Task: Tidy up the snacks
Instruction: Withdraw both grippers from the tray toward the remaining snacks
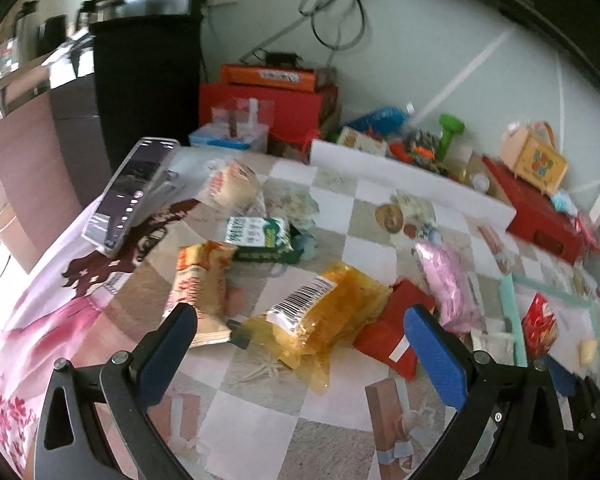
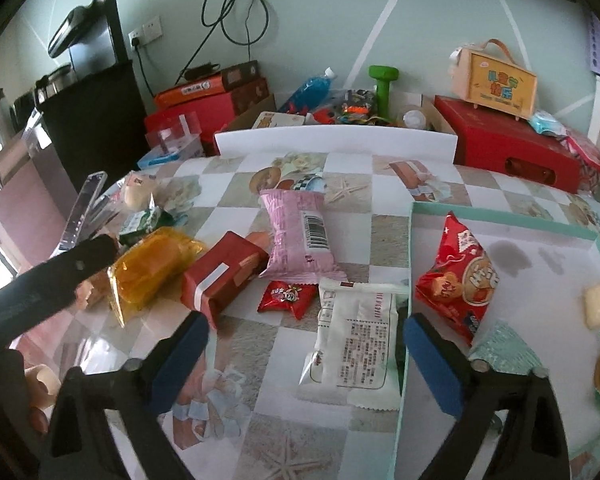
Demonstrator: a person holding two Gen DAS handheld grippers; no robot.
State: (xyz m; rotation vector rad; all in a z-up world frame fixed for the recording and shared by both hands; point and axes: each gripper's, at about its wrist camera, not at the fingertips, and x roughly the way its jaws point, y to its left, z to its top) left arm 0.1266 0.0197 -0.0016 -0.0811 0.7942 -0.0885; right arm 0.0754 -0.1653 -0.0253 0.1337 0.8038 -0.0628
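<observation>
The right tool [image 2: 302,354] is seen hovering above the checked-cloth table [image 2: 260,432], its blue pads spread wide, nothing gripped. Directly between its fingers a white plastic snack packet [image 2: 354,340] is found lying flat, back panel up, covered in small print too fine to be read. Just ahead of it a small red foil candy wrapper [image 2: 286,297] is noted, its lettering blurred. Further ahead, a pink crinkled packet [image 2: 300,236] is shown with a barcode label facing up. To the right of the tool, a mint-edged shallow box lid [image 2: 504,216] is seen holding a red triangular snack bag [image 2: 458,280] with white Chinese characters, not legible.

The left tool [image 1: 300,350] is likewise held apart and empty. Just ahead of its fingers a translucent amber packet [image 1: 328,316] is displayed, barcode sticker uppermost. Beyond, a green-and-white packet [image 1: 260,234] bears unreadable print.
</observation>
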